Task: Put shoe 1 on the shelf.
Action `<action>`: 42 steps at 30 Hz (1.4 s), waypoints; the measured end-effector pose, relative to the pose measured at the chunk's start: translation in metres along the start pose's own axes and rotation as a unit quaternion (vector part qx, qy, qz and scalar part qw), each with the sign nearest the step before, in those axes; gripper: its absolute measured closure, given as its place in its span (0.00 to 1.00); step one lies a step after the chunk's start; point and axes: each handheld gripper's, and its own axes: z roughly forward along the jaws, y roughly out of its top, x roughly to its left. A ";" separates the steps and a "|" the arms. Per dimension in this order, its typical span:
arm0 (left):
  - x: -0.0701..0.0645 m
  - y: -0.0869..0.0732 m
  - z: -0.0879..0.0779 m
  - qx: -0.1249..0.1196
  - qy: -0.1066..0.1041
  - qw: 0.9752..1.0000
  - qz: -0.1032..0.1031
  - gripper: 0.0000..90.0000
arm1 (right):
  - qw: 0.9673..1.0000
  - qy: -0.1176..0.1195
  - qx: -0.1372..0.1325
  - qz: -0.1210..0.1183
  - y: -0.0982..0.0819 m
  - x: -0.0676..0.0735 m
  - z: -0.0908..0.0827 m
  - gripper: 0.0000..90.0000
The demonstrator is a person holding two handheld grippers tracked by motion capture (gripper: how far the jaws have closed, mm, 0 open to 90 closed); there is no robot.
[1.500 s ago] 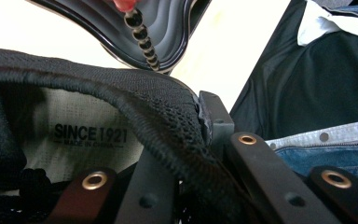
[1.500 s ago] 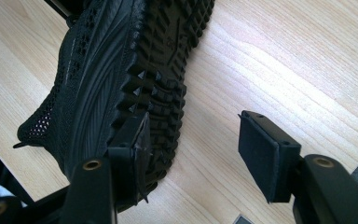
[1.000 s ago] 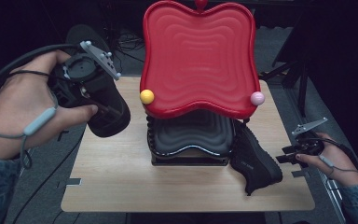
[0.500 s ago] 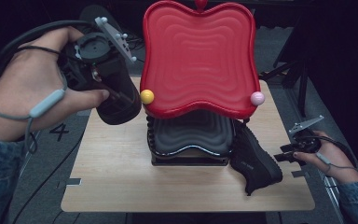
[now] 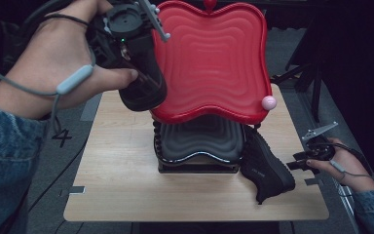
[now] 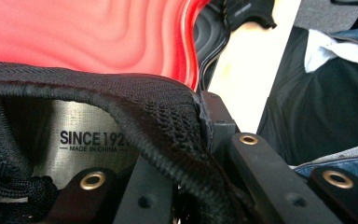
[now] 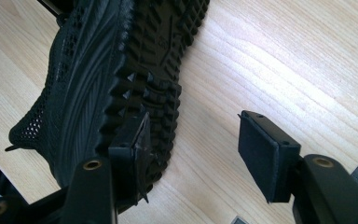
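Note:
My left gripper [image 5: 135, 68] is shut on the collar of a black mesh shoe [image 5: 143, 90], held in the air against the left edge of the red wavy tray [image 5: 214, 58]. In the left gripper view the shoe's collar [image 6: 135, 102] lies pinched between the jaws, with the red tray [image 6: 88, 32] right behind it. A second black shoe [image 5: 265, 165] lies on its side on the wooden table [image 5: 121, 180], leaning on the black lower tray [image 5: 199, 139]. My right gripper [image 5: 297, 163] stands open beside its sole [image 7: 158, 70], apart from it.
A pink ball [image 5: 269, 102] caps the red tray's right corner. The two trays are stacked on a rack at the table's middle. Black stand legs [image 5: 297, 73] rise behind the table at the right. A floor mark "4" [image 5: 61, 136] lies at the left.
My left hand has risen and moved right with the shoe, up to the red tray's left edge, and now covers the yellow ball there. The right hand has kept still.

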 end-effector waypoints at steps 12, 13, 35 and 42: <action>0.003 0.040 0.020 -0.009 -0.018 0.999 0.042 0.94 | 1.000 0.001 0.002 0.006 -0.009 -0.004 -0.002 0.49; 0.002 0.044 0.022 -0.014 -0.020 0.999 0.043 0.94 | 1.000 0.000 0.002 0.005 -0.010 -0.005 -0.002 0.49; 0.021 0.081 0.058 0.005 -0.008 0.998 0.070 0.94 | 1.000 0.001 0.004 -0.002 -0.012 0.000 0.003 0.48; 0.021 0.083 0.072 0.016 -0.012 0.997 0.079 0.94 | 1.000 0.004 0.008 0.001 -0.014 -0.001 0.006 0.48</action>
